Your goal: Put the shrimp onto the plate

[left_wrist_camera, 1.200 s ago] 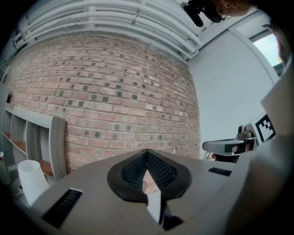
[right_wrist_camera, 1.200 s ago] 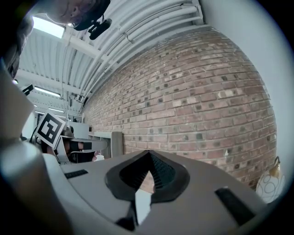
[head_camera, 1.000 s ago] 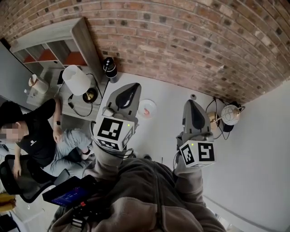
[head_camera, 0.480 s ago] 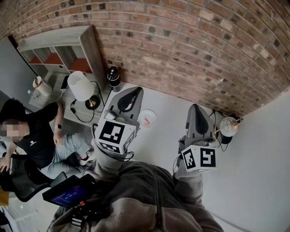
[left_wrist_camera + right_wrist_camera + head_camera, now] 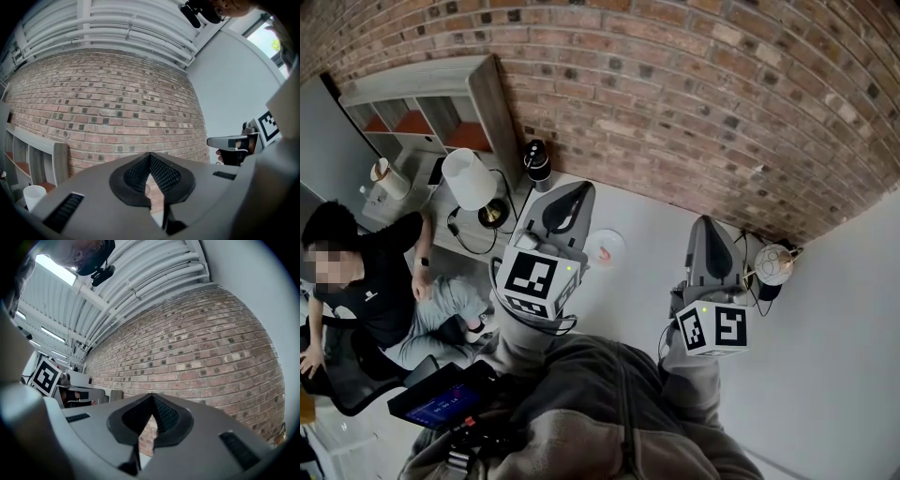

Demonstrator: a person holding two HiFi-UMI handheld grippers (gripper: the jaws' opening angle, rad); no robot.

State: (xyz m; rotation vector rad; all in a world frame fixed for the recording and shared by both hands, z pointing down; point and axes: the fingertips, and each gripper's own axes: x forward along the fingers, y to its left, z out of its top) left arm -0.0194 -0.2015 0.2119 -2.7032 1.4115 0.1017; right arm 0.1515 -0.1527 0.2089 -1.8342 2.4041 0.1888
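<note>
- Red brick wall backs a white table, seen from above the person who holds a gripper in each hand.
- Left gripper points toward the wall. Its own view shows the dark, ribbed jaws pressed together at the tips, with nothing caught between them and only brick visible beyond.
- Right gripper is held alongside, well apart from the left. In its own view the jaws likewise meet at the tips and grip nothing.
- A small white plate sits on the table just to the right of the left jaws, between the two grippers and nearer the left one.
- The pink shrimp lies on that plate, clear of both pairs of jaws.
- Left of the left jaws stand a white-shaded lamp and a dark cylindrical speaker, with a grey shelf unit against the wall beyond them.
- Right of the right jaws, a round pale lamp rests near the wall.
- A seated person in a dark shirt is at the far left, below table level.
</note>
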